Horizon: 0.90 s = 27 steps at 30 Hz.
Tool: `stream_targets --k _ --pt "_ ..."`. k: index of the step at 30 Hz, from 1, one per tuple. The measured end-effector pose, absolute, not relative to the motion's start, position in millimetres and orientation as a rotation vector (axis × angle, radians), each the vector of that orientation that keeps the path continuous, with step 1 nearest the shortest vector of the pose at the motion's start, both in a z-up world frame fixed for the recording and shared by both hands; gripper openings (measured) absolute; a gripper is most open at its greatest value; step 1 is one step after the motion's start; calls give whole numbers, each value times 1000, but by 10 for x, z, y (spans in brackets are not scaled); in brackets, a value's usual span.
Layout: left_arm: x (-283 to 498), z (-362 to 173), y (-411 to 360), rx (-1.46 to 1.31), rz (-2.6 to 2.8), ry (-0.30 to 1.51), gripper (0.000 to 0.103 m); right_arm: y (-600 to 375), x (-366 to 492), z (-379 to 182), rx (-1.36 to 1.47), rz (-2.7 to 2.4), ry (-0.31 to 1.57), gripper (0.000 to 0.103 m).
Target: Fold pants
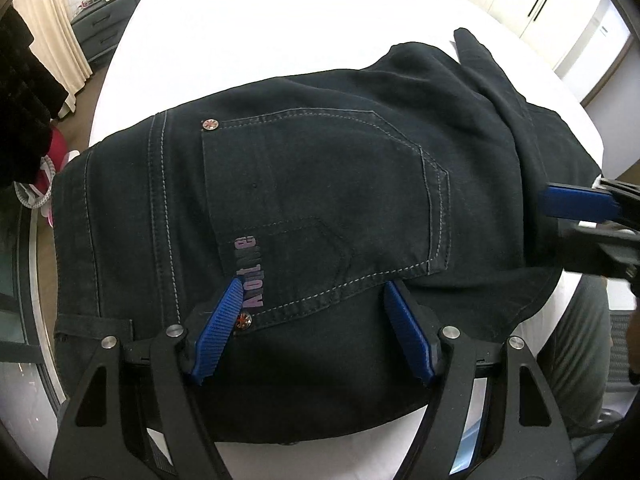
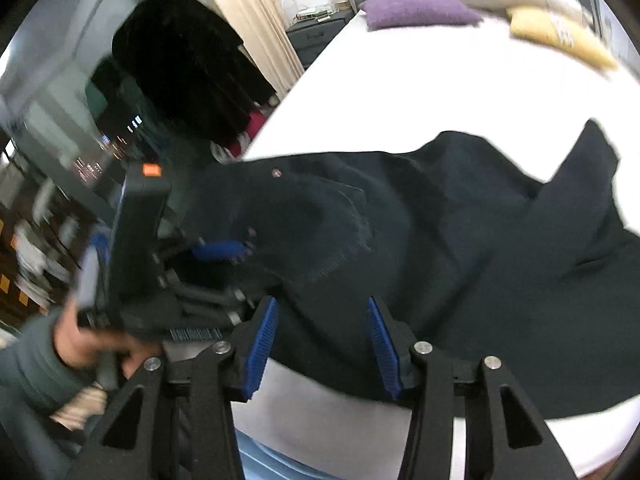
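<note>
Here a pair of dark navy denim pants (image 1: 320,200) lies folded into a broad bundle on the white-sheeted bed (image 1: 248,32), back pocket up, with grey stitching and a purple printed word along the pocket edge. The left gripper (image 1: 316,300) hangs just above the cloth near the waistband, its blue ribbed pads (image 1: 218,332) spread apart with nothing pinched between them; whether the tips graze the denim cannot be told. In the right wrist view, the right gripper (image 2: 322,320) stands over the near edge of the same pants (image 2: 440,240), jaws parted and clear of the fabric. To its left the other gripper's black body shows, blurred, with a hand (image 2: 86,344) in a grey-green sleeve around its handle. A purple cushion (image 2: 416,10) and a yellow pillow (image 2: 560,36) rest at the far end of the bed, well apart from the pants. A dark grey bedside cabinet (image 1: 106,28) stands beside the bed next to a cream curtain (image 1: 56,28).
</note>
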<state>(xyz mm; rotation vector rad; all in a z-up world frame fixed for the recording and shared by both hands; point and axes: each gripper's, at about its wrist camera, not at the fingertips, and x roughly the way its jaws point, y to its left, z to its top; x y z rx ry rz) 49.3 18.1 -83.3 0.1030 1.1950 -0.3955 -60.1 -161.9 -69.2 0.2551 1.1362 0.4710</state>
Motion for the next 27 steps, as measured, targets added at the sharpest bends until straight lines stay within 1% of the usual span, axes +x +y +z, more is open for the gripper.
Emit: stream_targets --k 4,5,6,7,9,12,13,15,17,19,20,24,27 --pt "481 -840 207 106 -397 1196 73 -1844 -434 -1134 403 400 1234 50" --pt "478 -839 198 108 -396 1196 73 -1952 -434 -1244 414 345 1261 46" --pt "484 -841 192 111 -394 1196 73 -2020 -454 -1266 422 328 1260 40" --pt "484 -842 185 114 -393 1196 73 -2127 -480 -1267 441 310 1254 31" --pt "481 -840 174 119 -389 1196 73 -2312 -524 -1210 465 258 1230 31" --pt "477 -840 148 126 -378 1195 73 -2494 -553 -1062 399 116 1206 31" --pt "475 -840 139 130 -375 1195 73 -2506 -562 -999 400 116 1191 32" --pt "475 -840 122 133 -369 1196 73 -2413 -575 -865 398 168 1151 37" --pt "466 -838 106 139 -365 1198 73 -2181 -584 -774 385 259 1129 49" --pt "455 -834 91 144 -362 1197 73 -1983 -567 -793 400 340 1135 53" --pt "448 -835 84 145 -362 1197 73 -1915 -555 -823 406 358 1146 54" --pt "455 -835 82 149 -359 1202 75 -1852 -515 -1083 383 332 1224 54" --pt "462 -842 82 155 -350 1203 77 -2051 -592 -1092 423 271 1214 54"
